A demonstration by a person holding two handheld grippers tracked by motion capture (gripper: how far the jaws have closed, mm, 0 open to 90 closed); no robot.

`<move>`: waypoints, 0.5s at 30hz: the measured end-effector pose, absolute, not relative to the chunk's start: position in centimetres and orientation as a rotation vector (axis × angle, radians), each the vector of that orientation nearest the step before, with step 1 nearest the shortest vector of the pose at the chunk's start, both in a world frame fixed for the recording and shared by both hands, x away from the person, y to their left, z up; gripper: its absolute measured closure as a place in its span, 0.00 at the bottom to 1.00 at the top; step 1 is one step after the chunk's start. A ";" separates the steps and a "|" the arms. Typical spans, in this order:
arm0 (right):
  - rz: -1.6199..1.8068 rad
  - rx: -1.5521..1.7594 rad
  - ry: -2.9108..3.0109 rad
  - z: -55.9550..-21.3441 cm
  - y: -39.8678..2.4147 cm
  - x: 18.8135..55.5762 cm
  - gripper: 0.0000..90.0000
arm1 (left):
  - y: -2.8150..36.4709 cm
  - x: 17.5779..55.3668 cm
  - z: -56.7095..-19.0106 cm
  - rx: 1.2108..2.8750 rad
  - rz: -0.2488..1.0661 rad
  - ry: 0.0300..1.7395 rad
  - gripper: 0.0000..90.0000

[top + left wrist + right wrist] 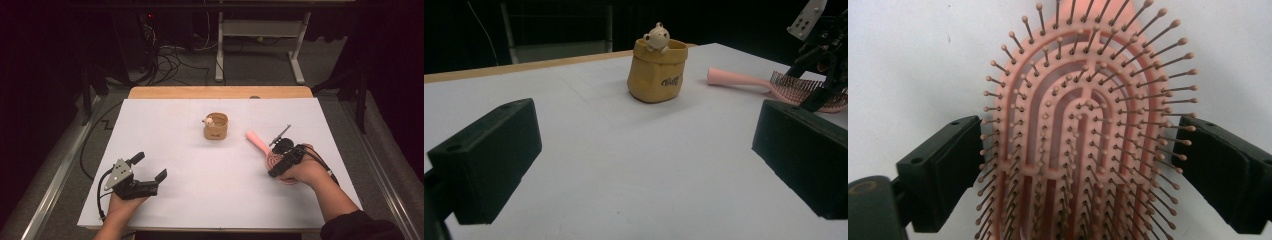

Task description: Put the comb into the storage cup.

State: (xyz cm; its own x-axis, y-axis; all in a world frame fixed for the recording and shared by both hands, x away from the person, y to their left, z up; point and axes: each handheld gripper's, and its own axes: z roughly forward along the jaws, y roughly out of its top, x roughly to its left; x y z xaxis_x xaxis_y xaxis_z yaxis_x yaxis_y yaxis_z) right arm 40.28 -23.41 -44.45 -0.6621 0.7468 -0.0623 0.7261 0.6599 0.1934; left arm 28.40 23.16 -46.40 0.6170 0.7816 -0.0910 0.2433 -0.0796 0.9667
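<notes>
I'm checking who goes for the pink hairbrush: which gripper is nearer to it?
Right. The right gripper has its open jaws on either side of the hairbrush head; the left gripper sits far across the table, open.

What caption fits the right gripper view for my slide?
Right gripper with open jaws straddling the bristled head of a pink plastic hairbrush lying on the white table.
</notes>
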 end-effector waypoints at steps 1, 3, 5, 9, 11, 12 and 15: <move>0.231 1.219 2.739 -44.4 -23.4 40.3 0.10 | 23.2 28.4 -46.4 1.633 0.555 0.865 0.00; 0.232 1.221 2.739 -44.4 -23.4 40.3 0.11 | 23.2 28.4 -46.4 1.633 0.559 0.867 0.00; 0.236 1.227 2.747 -44.4 -23.5 40.3 0.14 | 23.2 28.4 -46.4 1.630 0.559 0.869 0.00; 0.240 1.227 2.757 -44.4 -23.5 40.3 0.15 | 23.2 28.4 -46.4 1.632 0.562 0.869 0.00; 0.229 1.249 2.757 -44.4 -23.4 40.3 0.15 | 23.2 28.3 -46.4 1.630 0.563 0.870 0.00; 0.234 1.231 2.763 -44.4 -23.5 40.4 0.14 | 23.2 28.3 -46.4 1.631 0.564 0.870 0.00; 0.215 1.238 2.767 -44.5 -23.3 40.5 0.14 | 23.1 28.4 -46.4 1.635 0.563 0.868 0.00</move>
State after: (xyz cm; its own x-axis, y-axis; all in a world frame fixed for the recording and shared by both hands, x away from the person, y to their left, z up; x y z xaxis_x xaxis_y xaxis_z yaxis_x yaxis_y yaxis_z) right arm 40.55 -23.32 -44.46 -0.6637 0.7472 -0.0354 0.7327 0.6589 0.1701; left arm 28.36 23.07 -46.44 0.6123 0.7859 -0.0862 0.2424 -0.0829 0.9666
